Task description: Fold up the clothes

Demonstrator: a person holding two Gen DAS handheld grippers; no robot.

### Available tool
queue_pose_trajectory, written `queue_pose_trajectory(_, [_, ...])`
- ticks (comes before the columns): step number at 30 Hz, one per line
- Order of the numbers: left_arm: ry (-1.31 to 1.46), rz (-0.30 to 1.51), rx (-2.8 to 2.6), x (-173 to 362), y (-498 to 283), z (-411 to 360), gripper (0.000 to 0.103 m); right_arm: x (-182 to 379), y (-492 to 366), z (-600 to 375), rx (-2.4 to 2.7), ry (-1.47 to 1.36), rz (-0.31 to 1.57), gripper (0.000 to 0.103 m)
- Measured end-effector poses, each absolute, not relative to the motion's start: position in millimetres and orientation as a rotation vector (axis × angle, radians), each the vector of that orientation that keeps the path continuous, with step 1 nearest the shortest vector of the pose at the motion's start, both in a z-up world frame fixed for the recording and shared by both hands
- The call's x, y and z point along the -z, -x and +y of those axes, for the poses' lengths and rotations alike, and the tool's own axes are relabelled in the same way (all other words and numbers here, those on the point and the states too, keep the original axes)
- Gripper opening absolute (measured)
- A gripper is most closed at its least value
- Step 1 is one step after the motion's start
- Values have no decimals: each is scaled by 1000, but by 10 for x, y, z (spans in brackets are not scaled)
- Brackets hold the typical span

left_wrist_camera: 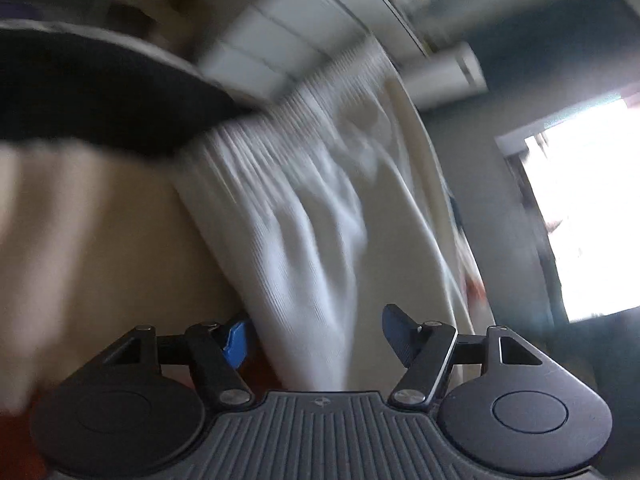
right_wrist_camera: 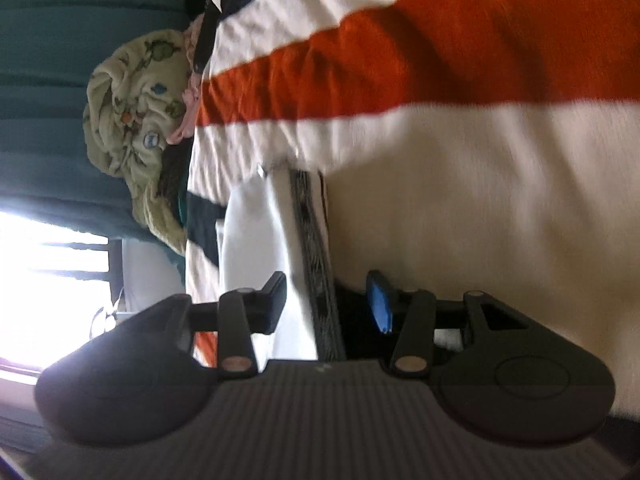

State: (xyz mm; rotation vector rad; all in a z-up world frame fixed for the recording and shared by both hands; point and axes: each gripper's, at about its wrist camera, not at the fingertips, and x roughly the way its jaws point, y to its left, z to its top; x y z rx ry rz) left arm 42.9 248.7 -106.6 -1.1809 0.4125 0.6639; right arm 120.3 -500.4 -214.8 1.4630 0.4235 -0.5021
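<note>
Nearest, low in the left view: left gripper (left_wrist_camera: 316,340), jaws spread wide, white ribbed knit garment (left_wrist_camera: 296,216) running up between them toward upper centre, not pinched. Low in the right view: right gripper (right_wrist_camera: 330,300), equally wide, straddling a white folded cloth with grey patterned band (right_wrist_camera: 312,248) over striped orange-and-cream blanket (right_wrist_camera: 400,60).

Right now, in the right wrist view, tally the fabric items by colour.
White garment: 1
Striped bedcover in white, orange and navy: 1
Pale green printed bundle: 1
Pink cloth: 1
Teal curtain: 1
Total: 5
</note>
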Motion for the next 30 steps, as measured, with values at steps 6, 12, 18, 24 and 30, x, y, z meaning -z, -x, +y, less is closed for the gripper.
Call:
queue_pose_trajectory(6, [1145,407,-690,813,-388,2797,14,2070,-1332,-5093,495,-1318,443,14])
queue_pose_trajectory(12, [1060,317,-613,267,-109,3148,7,1905,-1070,-5163,520,-1338,348,7])
queue_pose_trajectory(18, [1077,370,-540,113,293,3441,7,1653,-677,-5077,666,-1308,278,6])
queue_pose_trajectory(24, [1030,530,-581,603,727,3671,7,1488,-446,-4991,783,-1247,273,6])
queue_pose_trajectory(30, [1017,602,-537,793,961,3851,27,1384,-487,-4930,782,-1144,309,8])
